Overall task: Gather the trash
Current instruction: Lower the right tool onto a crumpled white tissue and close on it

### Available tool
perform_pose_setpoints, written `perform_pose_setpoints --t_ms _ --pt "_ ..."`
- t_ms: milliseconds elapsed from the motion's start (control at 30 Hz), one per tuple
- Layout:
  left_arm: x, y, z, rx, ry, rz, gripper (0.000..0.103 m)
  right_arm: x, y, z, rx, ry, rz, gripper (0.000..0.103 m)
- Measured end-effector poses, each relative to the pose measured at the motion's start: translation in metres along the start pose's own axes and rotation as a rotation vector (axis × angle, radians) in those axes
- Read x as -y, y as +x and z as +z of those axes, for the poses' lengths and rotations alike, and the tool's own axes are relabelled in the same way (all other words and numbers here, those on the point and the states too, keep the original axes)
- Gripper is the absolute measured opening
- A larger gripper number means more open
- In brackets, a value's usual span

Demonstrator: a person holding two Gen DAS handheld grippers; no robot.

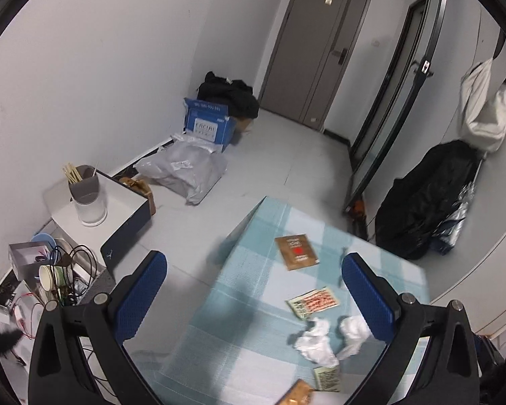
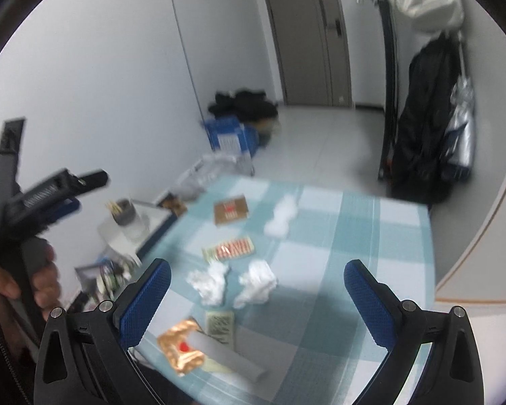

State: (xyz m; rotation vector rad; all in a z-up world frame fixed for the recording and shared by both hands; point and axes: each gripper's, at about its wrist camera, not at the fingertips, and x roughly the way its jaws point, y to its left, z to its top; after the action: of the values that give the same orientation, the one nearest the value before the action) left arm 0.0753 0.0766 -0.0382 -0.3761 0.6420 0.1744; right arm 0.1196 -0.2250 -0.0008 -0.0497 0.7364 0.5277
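Fingers of both the left gripper (image 1: pixel 253 298) and the right gripper (image 2: pixel 257 298) are wide open and hold nothing above the table (image 2: pixel 354 236), where tissues (image 2: pixel 209 282) and wrappers (image 2: pixel 228 250) lie, so picking up looks not yet begun, and next one must drop onto a piece.
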Motion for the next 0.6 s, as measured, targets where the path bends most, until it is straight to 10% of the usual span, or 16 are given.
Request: perform_pose_setpoints --t_ms 367,600 --pt "-0.013 0.010 0.004 -0.067 0.010 0.029 0.102 0.002 0.096 0.004 -0.330 -0.051 -0.005 0.097" --pt "-0.022 0.014 0.002 -0.136 -0.012 -0.013 0.102 -0.003 0.132 0.000 -0.424 -0.150 -0.003 0.062"
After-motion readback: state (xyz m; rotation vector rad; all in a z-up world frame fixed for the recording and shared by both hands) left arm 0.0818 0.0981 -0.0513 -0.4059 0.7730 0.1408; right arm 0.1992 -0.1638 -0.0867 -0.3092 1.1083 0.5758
